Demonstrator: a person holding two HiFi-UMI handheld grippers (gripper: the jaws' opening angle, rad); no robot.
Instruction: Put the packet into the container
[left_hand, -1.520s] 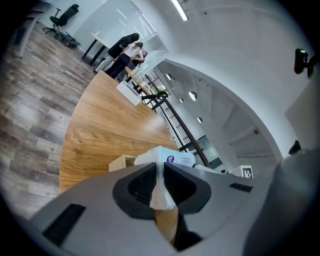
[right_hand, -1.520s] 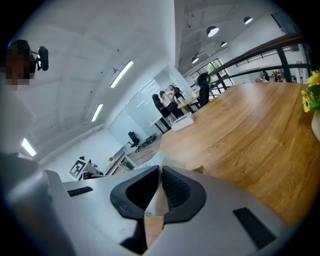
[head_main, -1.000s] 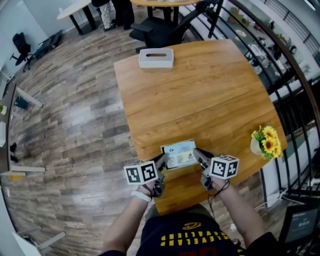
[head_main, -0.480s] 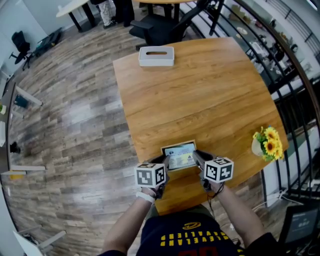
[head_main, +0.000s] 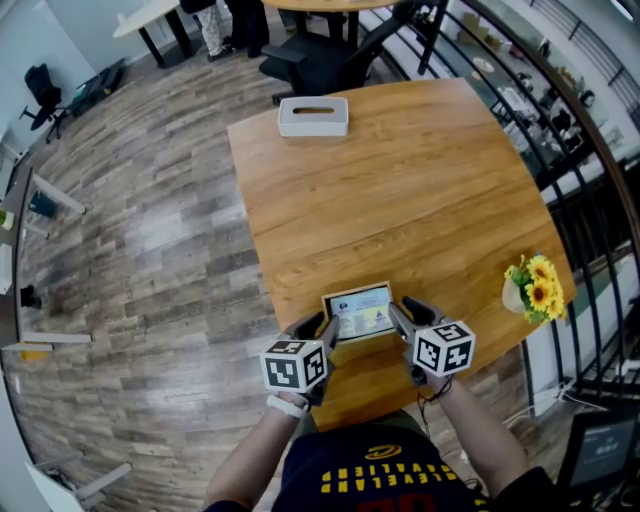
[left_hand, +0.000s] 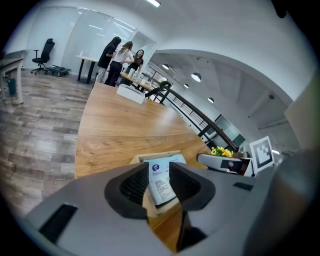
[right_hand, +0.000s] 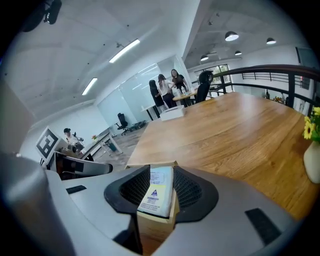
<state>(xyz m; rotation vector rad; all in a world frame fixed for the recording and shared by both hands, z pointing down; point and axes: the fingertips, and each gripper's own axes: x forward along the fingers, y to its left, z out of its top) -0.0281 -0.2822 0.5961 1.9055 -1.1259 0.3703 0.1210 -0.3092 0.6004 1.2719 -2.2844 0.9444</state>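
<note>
both sets of jaws are opening off the packet (head_main: 360, 312): the left gripper (head_main: 320, 328) and right gripper (head_main: 405, 312) are no longer pinching it. it is lying in the box (head_main: 356, 289), so placing is looking done.

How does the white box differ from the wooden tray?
The white box sits at the far edge of the table; the wooden tray sits at the near edge. The box has a closed top with a slot; the tray is open and holds the packet. Both are rectangular.
</note>
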